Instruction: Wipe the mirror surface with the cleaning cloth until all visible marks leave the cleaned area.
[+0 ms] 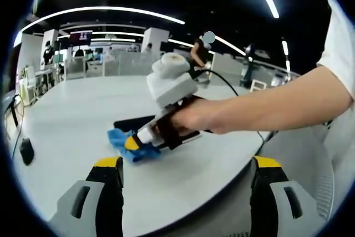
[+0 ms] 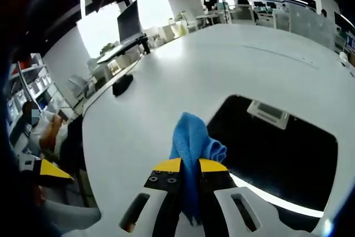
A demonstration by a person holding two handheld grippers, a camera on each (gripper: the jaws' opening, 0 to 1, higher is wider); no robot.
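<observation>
Two yellow-tipped fingers (image 2: pixel 166 166) of the right gripper (image 2: pixel 189 166) are clenched on the blue cleaning cloth (image 2: pixel 191 137), which bunches up just ahead of them. Beyond it lies the dark mirror (image 2: pixel 277 159), flat on the white desk (image 2: pixel 183 76), the cloth at its near edge. The left gripper (image 1: pixel 186 166) hangs back with fingers (image 1: pixel 108 163) released, grasping nothing. To wipe well, press the cloth flat and sweep in overlapping passes across the glass.

Left gripper view faces the table (image 1: pixel 72 115) from its edge; right gripper view hovers close over the mirror (image 2: pixel 277 154), which both share.
</observation>
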